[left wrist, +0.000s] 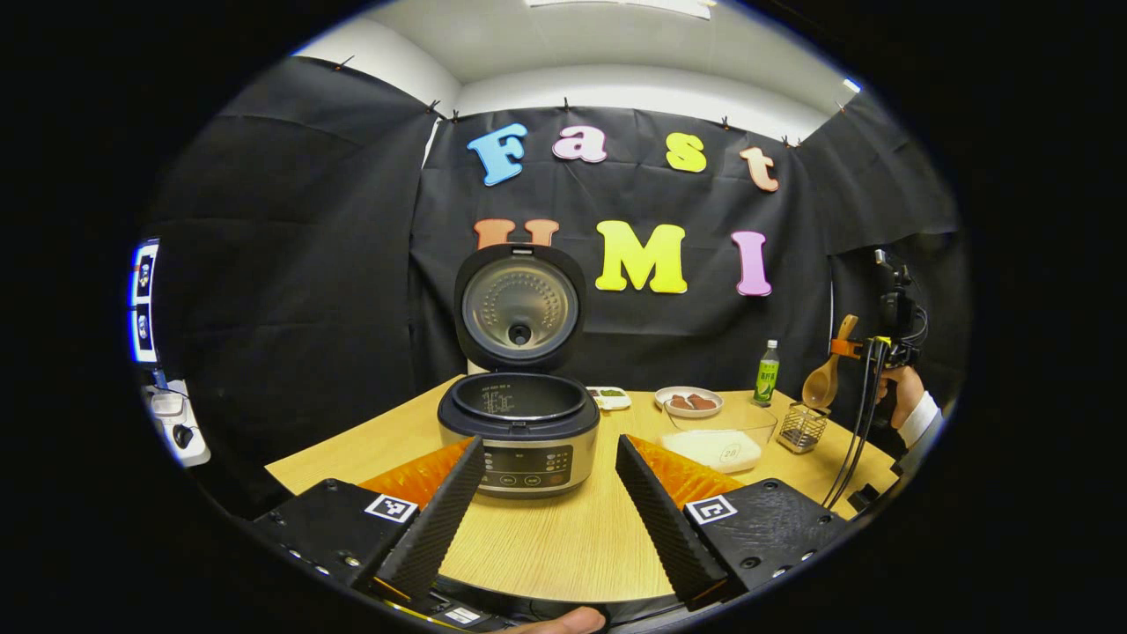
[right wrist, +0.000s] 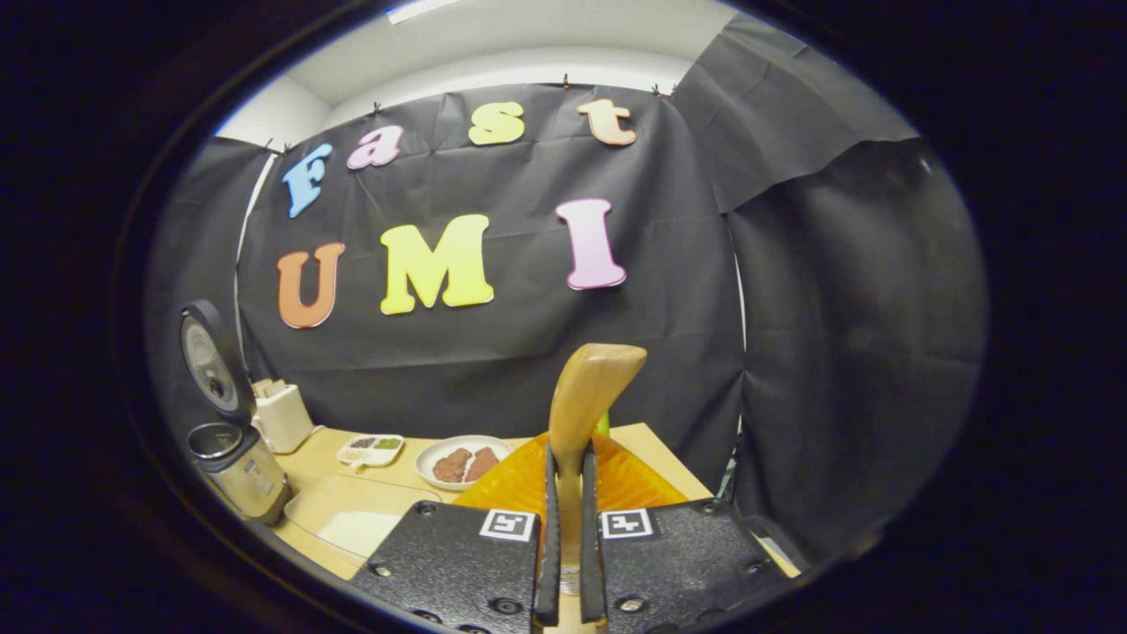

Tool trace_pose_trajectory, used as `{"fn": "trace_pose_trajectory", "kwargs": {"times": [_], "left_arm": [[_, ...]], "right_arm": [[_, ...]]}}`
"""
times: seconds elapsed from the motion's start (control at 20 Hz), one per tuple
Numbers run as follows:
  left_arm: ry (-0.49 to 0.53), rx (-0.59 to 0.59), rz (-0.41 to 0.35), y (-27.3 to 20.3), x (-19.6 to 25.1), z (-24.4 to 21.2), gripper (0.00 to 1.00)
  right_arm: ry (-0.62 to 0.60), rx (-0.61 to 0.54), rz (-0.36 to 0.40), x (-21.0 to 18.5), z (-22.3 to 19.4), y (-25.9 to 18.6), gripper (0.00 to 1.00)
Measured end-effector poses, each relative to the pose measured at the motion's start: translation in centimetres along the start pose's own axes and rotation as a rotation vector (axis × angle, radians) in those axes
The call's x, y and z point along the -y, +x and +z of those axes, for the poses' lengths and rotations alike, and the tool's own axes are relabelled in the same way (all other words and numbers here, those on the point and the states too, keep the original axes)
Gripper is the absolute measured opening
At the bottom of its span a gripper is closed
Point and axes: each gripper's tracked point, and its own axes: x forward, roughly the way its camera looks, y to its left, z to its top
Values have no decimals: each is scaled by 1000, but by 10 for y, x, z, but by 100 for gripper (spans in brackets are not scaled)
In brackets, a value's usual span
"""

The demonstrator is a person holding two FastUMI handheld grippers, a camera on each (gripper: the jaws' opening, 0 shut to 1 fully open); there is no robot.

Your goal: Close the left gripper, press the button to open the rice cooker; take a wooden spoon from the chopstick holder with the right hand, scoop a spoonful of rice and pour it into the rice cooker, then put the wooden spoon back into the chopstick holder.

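The rice cooker (left wrist: 519,431) stands open mid-table with its lid (left wrist: 519,308) upright. My left gripper (left wrist: 548,445) hovers just in front of it, open, its fingers wide apart and nothing between them. At the far right, my right gripper (left wrist: 858,348) holds the wooden spoon (left wrist: 823,380) by its handle, spoon bowl down, just above the wire chopstick holder (left wrist: 803,427). In the right gripper view the right gripper (right wrist: 564,458) is shut on the spoon handle (right wrist: 588,396), which sticks up between the fingers. A glass bowl of rice (left wrist: 718,440) sits between cooker and holder.
Along the back of the wooden table (left wrist: 563,537) are a plate of brown food (left wrist: 688,401), a small divided dish (left wrist: 607,396) and a green bottle (left wrist: 767,372). A white box (right wrist: 282,414) stands behind the cooker (right wrist: 238,467). A hand and white sleeve (left wrist: 911,409) hold the right gripper.
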Motion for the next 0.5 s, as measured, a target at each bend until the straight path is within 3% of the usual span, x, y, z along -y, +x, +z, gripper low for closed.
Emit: {"fn": "trace_pose_trajectory", "kwargs": {"times": [0.3,0.5], "left_arm": [[11,27,-21,-15,2,10,95],[14,20,-18,-24,-3,7,95]], "right_arm": [[12,24,113,-78,23,-11,14],[-5,28,160,-132,15,-4,14]]}}
